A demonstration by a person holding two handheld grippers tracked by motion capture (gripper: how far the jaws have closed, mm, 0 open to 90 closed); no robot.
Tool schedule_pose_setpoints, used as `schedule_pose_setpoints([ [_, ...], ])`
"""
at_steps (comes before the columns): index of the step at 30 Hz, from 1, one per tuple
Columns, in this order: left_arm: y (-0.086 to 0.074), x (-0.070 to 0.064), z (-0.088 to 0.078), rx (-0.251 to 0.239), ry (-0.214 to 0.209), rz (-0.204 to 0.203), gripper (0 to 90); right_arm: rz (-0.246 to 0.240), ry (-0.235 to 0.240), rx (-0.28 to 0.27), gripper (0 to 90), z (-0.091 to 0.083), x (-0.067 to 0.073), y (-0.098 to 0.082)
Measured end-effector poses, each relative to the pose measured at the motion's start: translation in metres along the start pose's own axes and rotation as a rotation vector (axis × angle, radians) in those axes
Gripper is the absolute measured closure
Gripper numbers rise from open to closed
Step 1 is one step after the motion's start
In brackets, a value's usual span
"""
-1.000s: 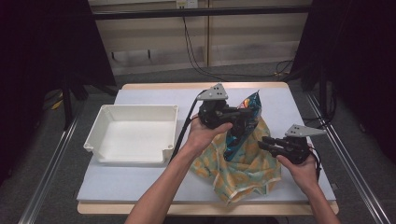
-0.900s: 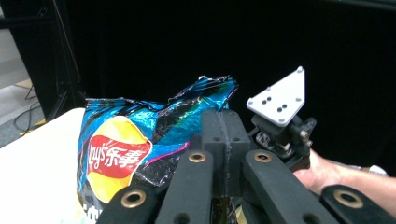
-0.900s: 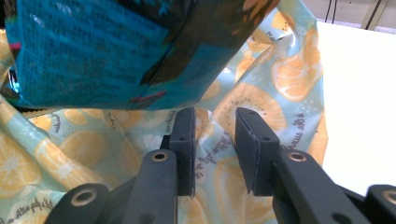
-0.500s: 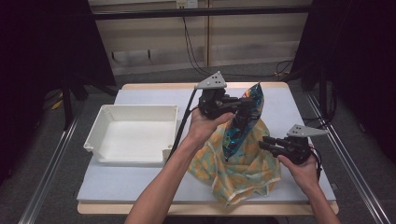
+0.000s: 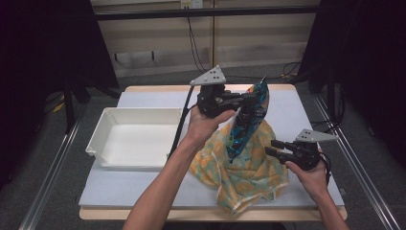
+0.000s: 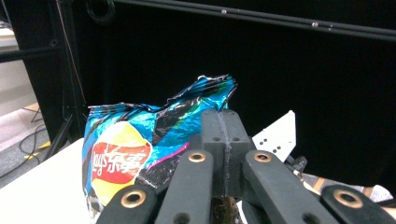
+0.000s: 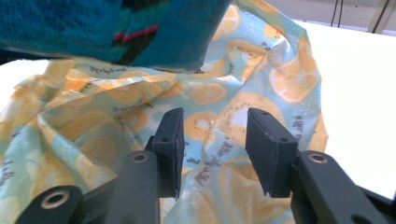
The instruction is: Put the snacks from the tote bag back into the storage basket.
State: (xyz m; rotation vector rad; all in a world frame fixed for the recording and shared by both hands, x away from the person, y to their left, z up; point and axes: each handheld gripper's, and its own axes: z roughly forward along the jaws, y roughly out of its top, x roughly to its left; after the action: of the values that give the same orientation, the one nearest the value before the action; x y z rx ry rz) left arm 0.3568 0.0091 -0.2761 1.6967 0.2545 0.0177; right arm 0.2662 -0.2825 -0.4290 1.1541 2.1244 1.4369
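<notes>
**Foil chip bag held up over the fruit-print bag**

Crinkled blue foil, printed with a red and yellow logo: the chip bag (image 5: 246,120) hangs in the air above the middle of the table (image 5: 143,187), its lower end dipping toward the mouth of the soft bag (image 5: 244,175), a thin yellow and pale blue sack printed with citrus slices that lies crumpled on the table. The left gripper (image 5: 251,98) has its jaws closed tight on the upper part of the chip bag, near its crimped top edge. I judge the chip bag to be light, puffy and slippery, its contents easily crushed; the flat top seam is the safest place to pinch, as is done here. The soft bag looks limp and will sag and slide unless held by its rim. The right gripper (image 7: 212,140) hovers just beside that cloth with jaws spread apart and nothing between them. A white tray (image 5: 103,129) sits well apart, to the left.
</notes>
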Motion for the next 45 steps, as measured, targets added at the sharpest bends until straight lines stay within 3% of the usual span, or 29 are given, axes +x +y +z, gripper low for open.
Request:
schedule_pose_setpoints([
  [13,0.010,0.001,-0.032,0.011,0.031,0.032,90.0,0.010,0.012,-0.013,43.5,-0.015,0.017,-0.012],
  [16,0.014,0.005,-0.038,0.008,0.040,0.021,90.0,-0.014,0.015,-0.006,39.1,-0.017,0.022,-0.018],
  [21,0.022,0.007,-0.044,-0.022,0.035,0.017,90.0,0.005,0.018,-0.031,38.1,-0.019,0.022,-0.022],
  [29,0.034,0.008,-0.057,-0.081,0.069,0.015,90.0,0.005,0.017,-0.033,37.4,-0.017,0.021,-0.023],
  [38,0.044,0.012,-0.083,-0.108,0.112,0.013,90.0,-0.002,0.009,-0.029,35.8,-0.016,0.023,-0.022],
  [45,0.045,0.015,-0.103,-0.071,0.171,0.016,90.0,-0.011,0.011,-0.036,35.3,-0.017,0.026,-0.019],
])
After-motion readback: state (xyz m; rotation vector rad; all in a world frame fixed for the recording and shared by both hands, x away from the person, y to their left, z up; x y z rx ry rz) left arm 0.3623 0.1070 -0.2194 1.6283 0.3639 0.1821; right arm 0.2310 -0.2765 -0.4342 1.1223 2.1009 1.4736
